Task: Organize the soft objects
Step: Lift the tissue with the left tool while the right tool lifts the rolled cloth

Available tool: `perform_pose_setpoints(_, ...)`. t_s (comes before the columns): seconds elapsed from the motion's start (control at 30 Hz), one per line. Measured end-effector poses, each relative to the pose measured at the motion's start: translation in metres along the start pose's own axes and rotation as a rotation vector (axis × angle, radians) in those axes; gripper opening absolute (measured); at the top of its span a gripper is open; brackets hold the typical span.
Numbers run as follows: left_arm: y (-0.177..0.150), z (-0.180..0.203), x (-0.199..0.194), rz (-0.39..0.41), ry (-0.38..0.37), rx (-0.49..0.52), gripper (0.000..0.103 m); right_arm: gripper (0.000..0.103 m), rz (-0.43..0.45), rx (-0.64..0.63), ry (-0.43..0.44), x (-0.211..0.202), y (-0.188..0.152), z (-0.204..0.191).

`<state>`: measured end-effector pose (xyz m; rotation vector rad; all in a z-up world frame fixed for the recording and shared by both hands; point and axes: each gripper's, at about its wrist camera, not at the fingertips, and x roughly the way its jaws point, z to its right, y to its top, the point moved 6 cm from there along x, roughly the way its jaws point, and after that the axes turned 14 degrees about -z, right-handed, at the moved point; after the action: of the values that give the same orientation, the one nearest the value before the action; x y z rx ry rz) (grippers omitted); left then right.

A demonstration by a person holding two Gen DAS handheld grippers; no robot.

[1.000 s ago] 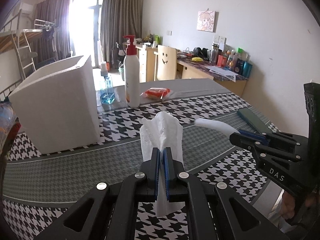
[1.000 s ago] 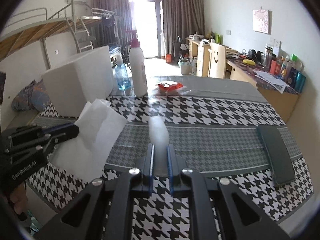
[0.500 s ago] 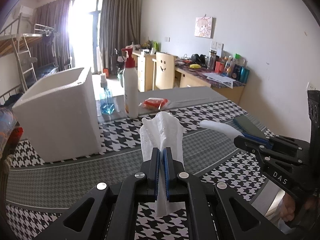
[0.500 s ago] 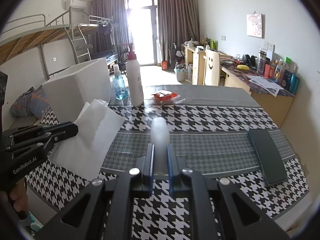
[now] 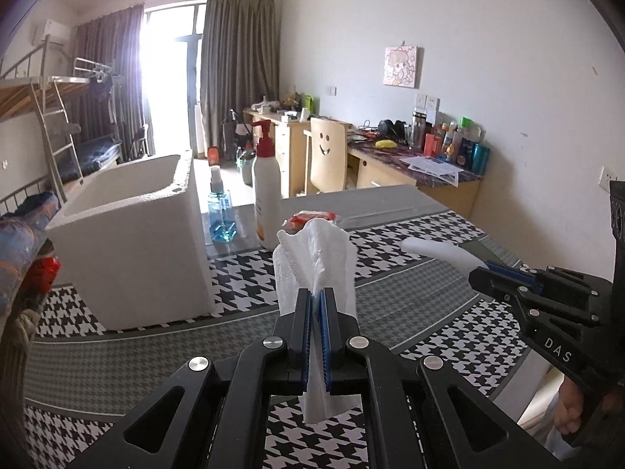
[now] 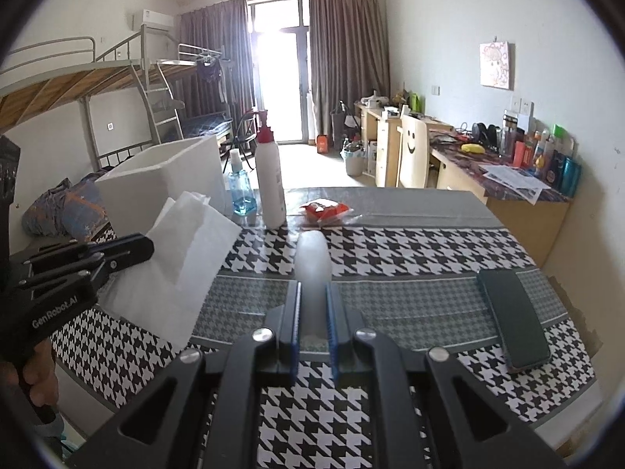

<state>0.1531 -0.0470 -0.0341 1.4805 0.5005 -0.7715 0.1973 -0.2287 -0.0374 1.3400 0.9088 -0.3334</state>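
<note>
The left gripper (image 5: 316, 293) is clamped on a white tissue (image 5: 314, 258), which fans out crumpled above the blue pads and hangs out in a strip below them. The tissue is held up in the air over the near edge of the tabletop (image 6: 410, 242), which carries a black-and-white houndstooth cloth with grey bands. In the right wrist view the same tissue (image 6: 183, 258) shows as a broad white sheet spreading from the left gripper (image 6: 136, 248) above the near left part of the tabletop.

The right gripper (image 6: 312, 289) is closed on a pale, translucent, rounded piece (image 6: 312, 262) that sticks forward from between its pads; what it is cannot be told. In the left wrist view that piece (image 5: 437, 252) juts out from the right gripper (image 5: 478, 273) over the right side of the tabletop.

A white foam box (image 5: 133, 234) stands open at the far left edge. Beside it, along the far edge, stand a blue spray bottle (image 5: 221, 215), a tall white pump bottle (image 5: 266, 191) and a red packet (image 6: 324, 209). A dark flat case (image 6: 511, 324) lies near the right edge.
</note>
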Motion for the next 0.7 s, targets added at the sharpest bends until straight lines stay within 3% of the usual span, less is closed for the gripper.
perform_pose_setpoints(0.7, 0.023, -0.01, -0.024, 0.065, 0.024, 0.006, 0.005, 0.015, 0.054, -0.017, 0.017, -0.017, 0.023, -0.009)
